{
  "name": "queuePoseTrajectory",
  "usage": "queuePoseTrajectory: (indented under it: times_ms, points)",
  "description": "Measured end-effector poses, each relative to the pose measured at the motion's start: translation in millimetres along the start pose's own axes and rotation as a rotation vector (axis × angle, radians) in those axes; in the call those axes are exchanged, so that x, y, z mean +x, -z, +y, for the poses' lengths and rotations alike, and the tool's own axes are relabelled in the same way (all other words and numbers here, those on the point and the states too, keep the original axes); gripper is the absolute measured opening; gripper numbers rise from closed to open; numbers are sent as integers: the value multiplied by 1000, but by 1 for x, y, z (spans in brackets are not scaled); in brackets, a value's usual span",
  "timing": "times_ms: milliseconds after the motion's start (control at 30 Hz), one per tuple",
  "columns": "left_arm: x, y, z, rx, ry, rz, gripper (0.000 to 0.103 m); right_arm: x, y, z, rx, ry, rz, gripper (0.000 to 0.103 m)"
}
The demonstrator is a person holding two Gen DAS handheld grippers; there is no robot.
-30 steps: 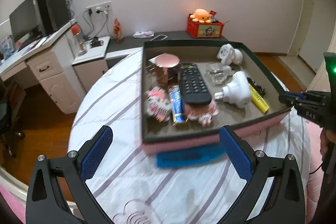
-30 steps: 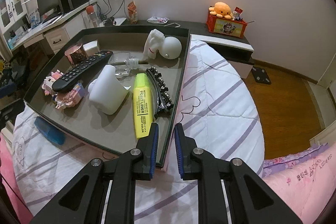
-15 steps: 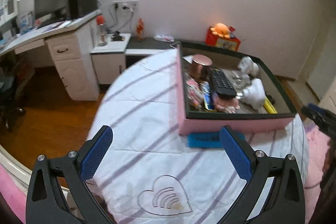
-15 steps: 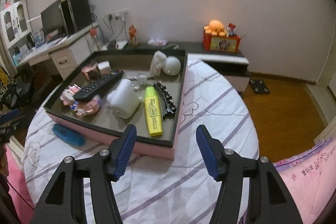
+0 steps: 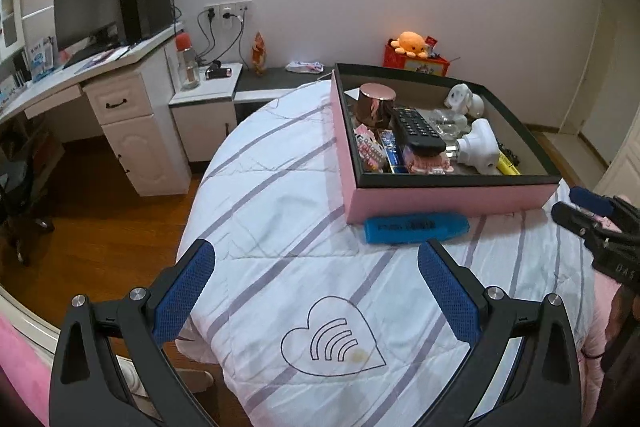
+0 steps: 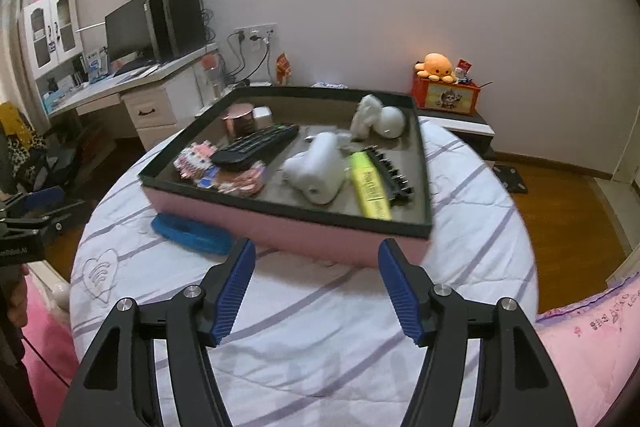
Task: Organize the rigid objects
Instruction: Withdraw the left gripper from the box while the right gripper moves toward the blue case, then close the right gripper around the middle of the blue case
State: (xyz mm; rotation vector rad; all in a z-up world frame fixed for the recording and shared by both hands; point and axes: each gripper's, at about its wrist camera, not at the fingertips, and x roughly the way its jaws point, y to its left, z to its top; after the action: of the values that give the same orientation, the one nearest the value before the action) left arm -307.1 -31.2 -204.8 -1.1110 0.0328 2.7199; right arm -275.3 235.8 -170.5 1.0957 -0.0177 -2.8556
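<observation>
The tray (image 6: 320, 239) gathers the sorted things; a blue case (image 5: 416, 227) lies outside against its wall. Left gripper (image 5: 316, 291) jaws wide, empty; right gripper (image 6: 316, 291) jaws opening, empty.

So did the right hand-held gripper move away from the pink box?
Yes. The right hand-held gripper has backed away from the pink box: a second ago its fingers sat shut at the box's near corner; now cloth shows between them, jaws opening, empty.
</observation>
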Motion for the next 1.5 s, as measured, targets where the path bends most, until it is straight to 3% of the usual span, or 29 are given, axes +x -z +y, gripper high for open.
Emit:
queuePoseTrajectory:
  times_ms: [400, 633, 733, 800, 900, 1167, 1333, 1500]
  points:
    - [-8, -5, 18, 28, 35, -11, 103, 27, 11, 62, -9, -94, 68, 77]
    - [-4, -9, 25, 123, 100, -25, 102, 62, 11, 107, 45, -47, 131, 80]
    - [6, -12, 29, 139, 122, -19, 95, 72, 8, 113, 94, 14, 142, 80]
    - [12, -14, 34, 134, 133, -8, 79, 79, 5, 115, 116, 48, 147, 80]
    - [20, -14, 40, 123, 151, 3, 71, 87, 0, 116, 129, 63, 161, 80]
    - [27, -3, 53, 118, 164, 25, 72, 97, -9, 129, 129, 82, 167, 84]
    - [28, 1, 59, 115, 186, 34, 46, 101, -10, 143, 124, 104, 178, 86]
    - [36, 2, 55, 123, 207, 61, 46, 116, -5, 149, 96, 151, 212, 102]
